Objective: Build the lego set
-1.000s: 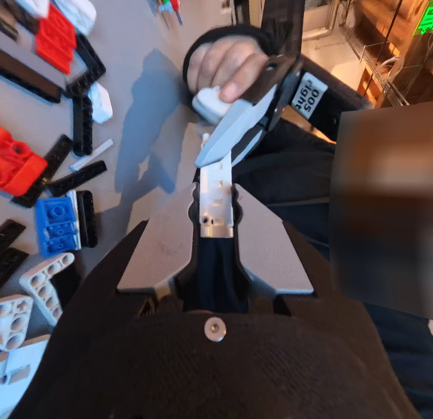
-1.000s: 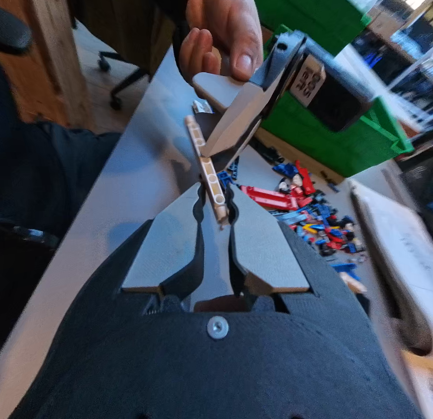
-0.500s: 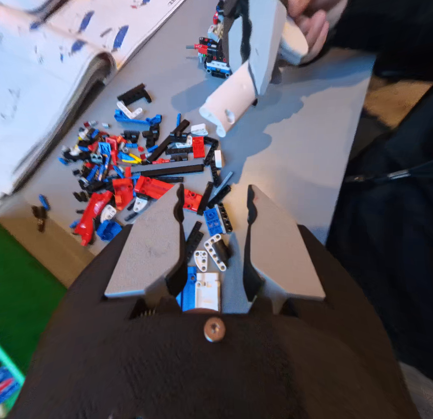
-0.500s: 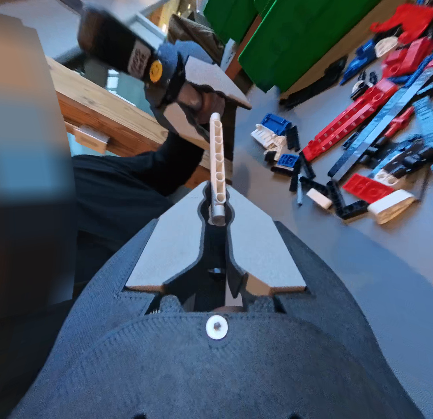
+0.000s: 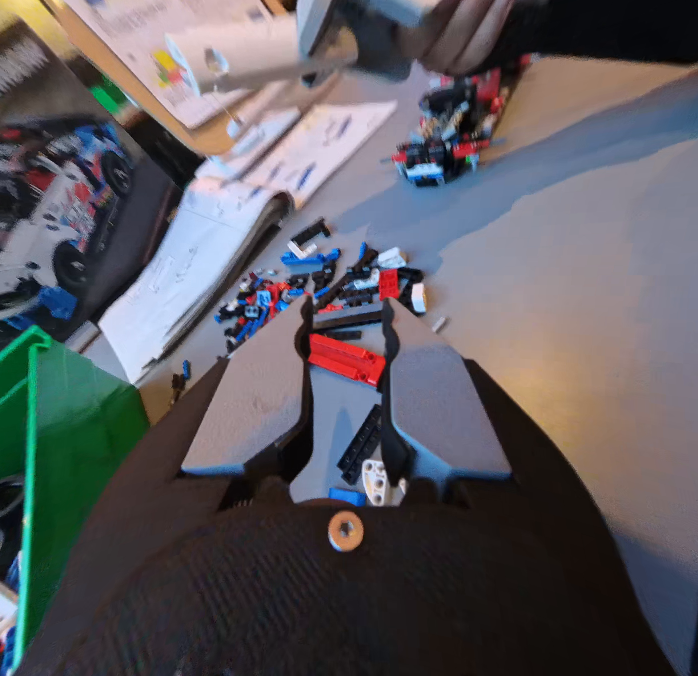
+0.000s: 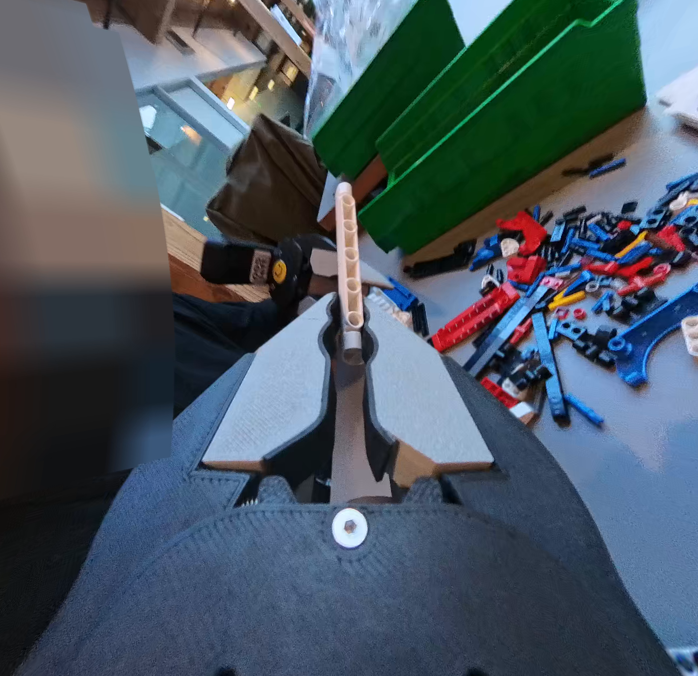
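Note:
My right gripper [image 6: 349, 310] is shut on the lower end of a long white lego beam [image 6: 348, 250] with a row of holes, which stands up out of the fingertips above the table. My left gripper [image 5: 347, 310] is open and empty, low over the loose lego pile [image 5: 340, 280], with two red beams [image 5: 345, 359] lying between its fingers. The right gripper [image 5: 332, 23], blurred, shows at the top of the left wrist view with the white beam [image 5: 234, 61]. A partly built lego model [image 5: 442, 155] stands at the back of the grey table [image 5: 547, 280].
An open instruction booklet [image 5: 226, 234] and the set's box [image 5: 56, 212] lie left of the pile. A green bin [image 5: 68, 431] stands at the near left; more green bins [image 6: 491, 129] line the table's far side. Loose parts [image 6: 566, 299] spread across the table. Tip to tip, the grippers are about 11 centimetres apart.
My left gripper has let go of the white beam, opened, and swung away down over the parts pile. My right gripper keeps the beam and has turned it upright.

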Demonstrator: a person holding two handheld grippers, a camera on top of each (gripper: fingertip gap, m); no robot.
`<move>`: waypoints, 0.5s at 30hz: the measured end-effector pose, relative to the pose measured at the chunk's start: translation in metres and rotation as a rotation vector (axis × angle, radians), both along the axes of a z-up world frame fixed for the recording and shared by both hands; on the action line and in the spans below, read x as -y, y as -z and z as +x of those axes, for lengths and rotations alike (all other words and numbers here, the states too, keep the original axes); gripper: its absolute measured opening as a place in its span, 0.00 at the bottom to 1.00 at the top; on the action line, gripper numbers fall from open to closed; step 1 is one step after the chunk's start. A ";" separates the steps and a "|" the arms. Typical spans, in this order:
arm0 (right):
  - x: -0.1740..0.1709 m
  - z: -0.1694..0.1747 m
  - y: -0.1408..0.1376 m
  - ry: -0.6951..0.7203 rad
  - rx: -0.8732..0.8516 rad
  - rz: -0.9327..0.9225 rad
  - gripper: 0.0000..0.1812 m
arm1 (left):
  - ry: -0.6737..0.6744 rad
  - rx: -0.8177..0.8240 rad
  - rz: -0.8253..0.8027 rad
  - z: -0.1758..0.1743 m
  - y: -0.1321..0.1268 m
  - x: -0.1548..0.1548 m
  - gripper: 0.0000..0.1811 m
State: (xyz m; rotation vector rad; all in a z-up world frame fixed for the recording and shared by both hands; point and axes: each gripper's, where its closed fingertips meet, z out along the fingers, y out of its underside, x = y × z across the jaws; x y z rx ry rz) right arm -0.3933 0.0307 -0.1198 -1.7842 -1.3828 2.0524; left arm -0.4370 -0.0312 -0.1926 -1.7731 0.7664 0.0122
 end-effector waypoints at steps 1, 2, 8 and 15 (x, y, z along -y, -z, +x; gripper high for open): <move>-0.009 -0.006 -0.003 0.011 -0.010 -0.030 0.04 | -0.001 0.023 0.059 -0.003 -0.006 0.001 0.16; -0.017 -0.012 -0.003 0.024 -0.012 -0.047 0.04 | -0.001 0.046 0.098 -0.006 -0.010 0.001 0.15; -0.044 -0.048 0.012 0.062 -0.015 -0.036 0.04 | 0.002 0.164 0.112 -0.026 -0.014 -0.006 0.18; -0.024 -0.065 0.048 0.010 0.069 0.005 0.04 | -0.022 0.249 0.089 -0.038 -0.010 -0.006 0.16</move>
